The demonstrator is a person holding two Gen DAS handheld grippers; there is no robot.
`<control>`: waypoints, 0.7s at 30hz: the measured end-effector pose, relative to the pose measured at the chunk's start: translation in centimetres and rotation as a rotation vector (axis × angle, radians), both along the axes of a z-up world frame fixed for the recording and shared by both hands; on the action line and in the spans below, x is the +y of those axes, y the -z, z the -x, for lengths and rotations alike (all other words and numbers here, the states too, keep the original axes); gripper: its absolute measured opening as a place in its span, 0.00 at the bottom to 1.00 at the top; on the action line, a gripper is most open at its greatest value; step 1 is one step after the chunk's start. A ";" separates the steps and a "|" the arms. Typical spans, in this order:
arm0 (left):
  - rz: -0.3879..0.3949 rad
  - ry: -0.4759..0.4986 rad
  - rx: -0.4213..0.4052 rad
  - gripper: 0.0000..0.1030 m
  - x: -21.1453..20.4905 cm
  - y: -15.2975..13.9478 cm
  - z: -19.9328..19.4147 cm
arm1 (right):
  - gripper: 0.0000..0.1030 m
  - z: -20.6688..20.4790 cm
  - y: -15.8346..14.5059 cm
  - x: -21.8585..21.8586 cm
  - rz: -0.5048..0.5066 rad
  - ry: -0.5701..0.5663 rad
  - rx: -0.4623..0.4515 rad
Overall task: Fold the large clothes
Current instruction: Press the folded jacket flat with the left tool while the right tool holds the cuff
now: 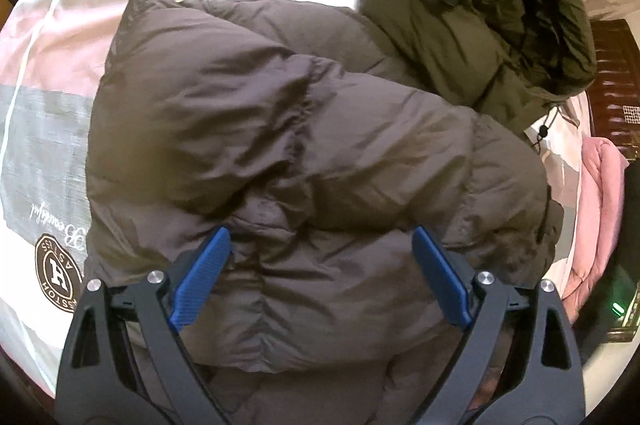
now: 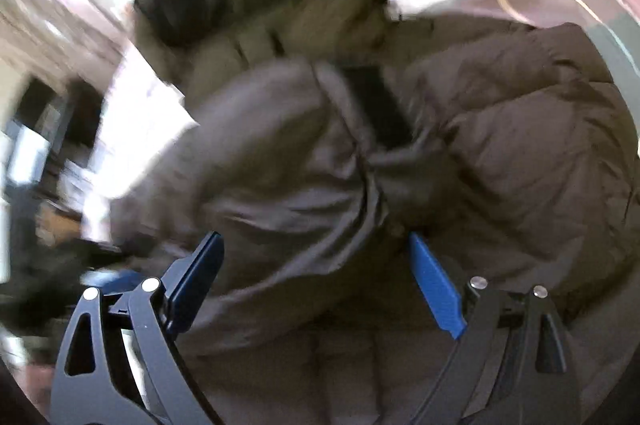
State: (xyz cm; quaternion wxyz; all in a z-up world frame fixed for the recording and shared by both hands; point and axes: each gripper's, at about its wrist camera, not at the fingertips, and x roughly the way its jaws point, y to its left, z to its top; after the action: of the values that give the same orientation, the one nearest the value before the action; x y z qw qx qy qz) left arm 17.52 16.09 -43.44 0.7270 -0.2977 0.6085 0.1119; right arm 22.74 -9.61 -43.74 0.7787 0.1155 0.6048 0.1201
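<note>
Jacket (image 1: 304,129) of brown padded cloth lies bunched on the bedsheet (image 1: 44,129), just ahead of left gripper (image 1: 322,237) and right gripper (image 2: 316,243); both claws spread apart, holding nothing

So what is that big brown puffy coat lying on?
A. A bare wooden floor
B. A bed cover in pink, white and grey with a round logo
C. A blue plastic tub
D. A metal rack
B: in the left wrist view the brown coat lies spread on a bed cover with pink, white and grey panels, and a round brown logo shows beside the coat's edge.
</note>
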 end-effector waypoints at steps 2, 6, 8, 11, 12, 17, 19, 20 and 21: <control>-0.025 -0.001 0.024 0.91 0.6 0.4 0.2 | 0.90 -1.1 2.0 0.2 0.017 0.014 0.035; -0.019 -0.036 0.038 0.91 2.5 1.6 0.9 | 0.92 -3.1 2.2 0.7 0.051 0.017 0.023; -0.009 -0.059 0.044 0.91 3.2 2.2 1.1 | 0.92 -4.0 2.0 0.9 0.062 0.028 0.019; -0.001 -0.089 0.043 0.91 3.3 1.8 1.4 | 0.93 -4.1 1.8 1.0 0.072 0.045 0.034; -0.011 -0.080 0.033 0.91 2.9 1.2 1.3 | 0.93 -3.8 1.6 0.9 0.067 0.049 0.036; -0.038 0.008 -0.064 0.91 0.6 -2.2 0.8 | 0.93 -1.3 -2.4 -0.7 -0.064 0.113 -0.056; -0.048 0.051 -0.071 0.93 -0.2 -2.3 0.1 | 0.93 -0.6 -4.0 -0.5 -0.128 0.115 -0.121; -0.053 0.064 -0.058 0.94 -0.4 -2.1 -0.6 | 0.93 -0.6 -4.4 -0.2 -0.138 0.110 -0.145; -0.052 0.074 -0.024 0.94 -0.4 -1.2 -1.1 | 0.93 -0.9 -4.5 0.2 -0.120 0.101 -0.153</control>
State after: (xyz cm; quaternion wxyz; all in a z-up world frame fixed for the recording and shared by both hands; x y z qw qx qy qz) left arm 18.66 15.68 -42.23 0.7456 -0.2571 0.6071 0.0971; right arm 23.62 -9.39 -39.20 0.8194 0.1825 0.5288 0.1253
